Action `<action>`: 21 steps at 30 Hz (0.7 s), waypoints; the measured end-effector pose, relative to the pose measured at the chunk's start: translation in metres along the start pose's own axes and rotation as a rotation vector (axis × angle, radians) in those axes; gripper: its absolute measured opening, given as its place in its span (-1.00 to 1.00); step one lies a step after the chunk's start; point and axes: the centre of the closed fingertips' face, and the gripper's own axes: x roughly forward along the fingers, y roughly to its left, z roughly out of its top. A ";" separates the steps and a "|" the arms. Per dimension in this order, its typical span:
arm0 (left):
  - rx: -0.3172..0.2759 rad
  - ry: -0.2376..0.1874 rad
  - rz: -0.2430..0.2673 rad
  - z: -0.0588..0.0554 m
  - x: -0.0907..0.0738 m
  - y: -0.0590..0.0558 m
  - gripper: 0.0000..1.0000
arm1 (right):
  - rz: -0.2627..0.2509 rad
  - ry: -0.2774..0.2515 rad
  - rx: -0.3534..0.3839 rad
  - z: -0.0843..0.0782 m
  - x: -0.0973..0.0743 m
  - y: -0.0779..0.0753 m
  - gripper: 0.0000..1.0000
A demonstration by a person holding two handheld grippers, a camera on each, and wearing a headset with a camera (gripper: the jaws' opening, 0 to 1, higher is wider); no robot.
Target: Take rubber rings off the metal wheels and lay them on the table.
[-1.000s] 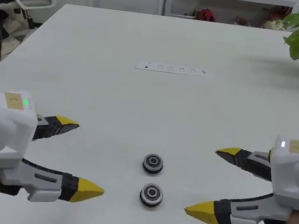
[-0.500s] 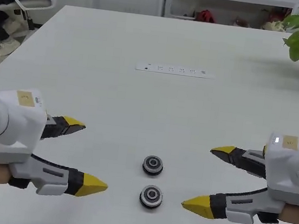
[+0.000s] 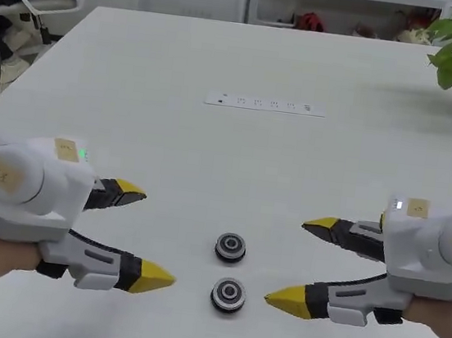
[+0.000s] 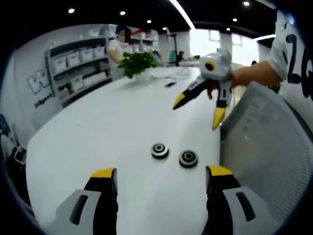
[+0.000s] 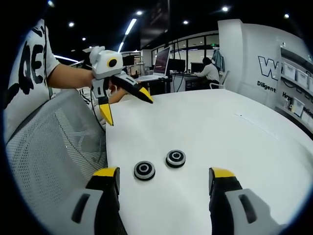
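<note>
- Our left hand-held gripper [image 3: 157, 236] and right hand-held gripper [image 3: 287, 261] gape wide and empty, flanking the work.
- Far wheel [image 3: 231, 248] and near wheel [image 3: 229, 295], rubber rings [image 3: 215, 294] on, lie by the desk's [image 3: 252, 156] near edge, within our reach.

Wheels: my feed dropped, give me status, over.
Left claw open, right claw open, either side of the wheels, touching neither. Both flat on table, rings on. Power strip far beyond, no obstruction.

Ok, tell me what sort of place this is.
Probably an open-plan office or lab: a large white table with a socket strip, wall shelves of storage bins, and desks with monitors behind.
</note>
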 end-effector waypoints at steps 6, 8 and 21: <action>0.008 0.000 -0.031 0.004 0.010 -0.005 0.43 | 0.026 0.012 -0.013 -0.003 0.006 0.002 0.35; 0.009 0.000 -0.041 0.004 0.013 -0.007 0.41 | 0.033 0.017 -0.013 -0.004 0.009 0.003 0.33; 0.000 0.010 -0.103 0.005 0.030 -0.018 0.31 | 0.082 0.044 -0.011 -0.016 0.023 0.009 0.22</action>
